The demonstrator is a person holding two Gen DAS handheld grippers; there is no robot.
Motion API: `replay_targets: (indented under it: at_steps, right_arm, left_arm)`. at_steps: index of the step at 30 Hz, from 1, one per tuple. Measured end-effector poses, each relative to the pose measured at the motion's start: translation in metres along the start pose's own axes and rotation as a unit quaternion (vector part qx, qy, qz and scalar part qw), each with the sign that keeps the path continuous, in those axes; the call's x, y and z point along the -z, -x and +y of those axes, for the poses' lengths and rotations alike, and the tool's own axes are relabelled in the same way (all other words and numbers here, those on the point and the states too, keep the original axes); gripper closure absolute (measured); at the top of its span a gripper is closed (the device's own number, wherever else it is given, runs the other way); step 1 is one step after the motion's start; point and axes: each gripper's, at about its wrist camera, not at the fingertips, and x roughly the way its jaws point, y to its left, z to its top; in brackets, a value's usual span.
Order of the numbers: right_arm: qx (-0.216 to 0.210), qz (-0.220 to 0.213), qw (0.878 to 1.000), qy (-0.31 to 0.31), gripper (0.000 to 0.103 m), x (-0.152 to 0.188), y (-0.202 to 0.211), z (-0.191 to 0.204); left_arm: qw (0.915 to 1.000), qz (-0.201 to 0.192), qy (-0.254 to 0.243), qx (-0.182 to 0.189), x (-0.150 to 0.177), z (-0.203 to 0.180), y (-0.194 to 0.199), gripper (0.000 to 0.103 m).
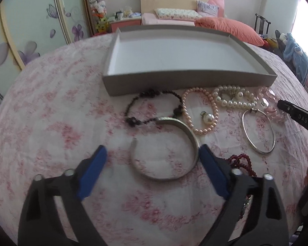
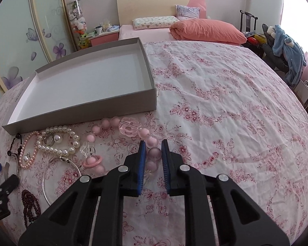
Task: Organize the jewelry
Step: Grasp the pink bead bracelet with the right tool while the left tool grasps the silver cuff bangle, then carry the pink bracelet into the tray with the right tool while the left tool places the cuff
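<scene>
Straddling the cuff (image 1: 166, 149), the left gripper (image 1: 153, 153) is held released while the right gripper (image 2: 153, 149) is clenched on the pink beads (image 2: 152, 153).

The cuff is seen flat on the cloth (image 1: 51, 123), between the spread jaws, its gap turned toward the left pad and its rim just beside the right pad. The tray (image 1: 186, 80) lies beyond, empty, so a lift forward is judged next.

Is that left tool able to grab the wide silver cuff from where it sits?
Probably yes: the left tool stands open astride the silver cuff, with only the bedsheet beneath and nothing between.
</scene>
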Motion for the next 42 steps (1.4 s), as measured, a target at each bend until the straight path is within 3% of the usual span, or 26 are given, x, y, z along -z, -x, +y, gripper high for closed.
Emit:
replay_targets:
  at_steps: [5, 15, 19, 29, 42]
  right_arm:
    - [-0.004, 0.000, 1.000, -0.003, 0.086, -0.003, -0.003, -0.001]
    - [-0.005, 0.000, 1.000, -0.004, 0.086, -0.003, -0.003, -0.003]
    - [-0.006, 0.000, 1.000, -0.004, 0.086, -0.003, -0.003, -0.003]
    - [-0.038, -0.004, 0.999, -0.014, 0.089, -0.003, -0.002, -0.008]
    - [-0.104, -0.082, 0.991, 0.003, 0.089, -0.002, 0.045, 0.007]
  left_arm:
    - [0.9998, -0.018, -0.002, -0.002, -0.004, 0.001, 0.000, 0.038]
    - [0.9998, -0.017, 0.010, -0.009, -0.002, 0.022, -0.001, 0.031]
    - [0.9996, -0.025, 0.009, -0.005, -0.001, 0.022, 0.000, 0.038]
    - [0.9994, -0.033, 0.010, 0.007, 0.007, 0.023, 0.005, 0.038]
    - [0.9959, -0.090, 0.010, 0.009, 0.015, 0.027, 0.034, 0.038]
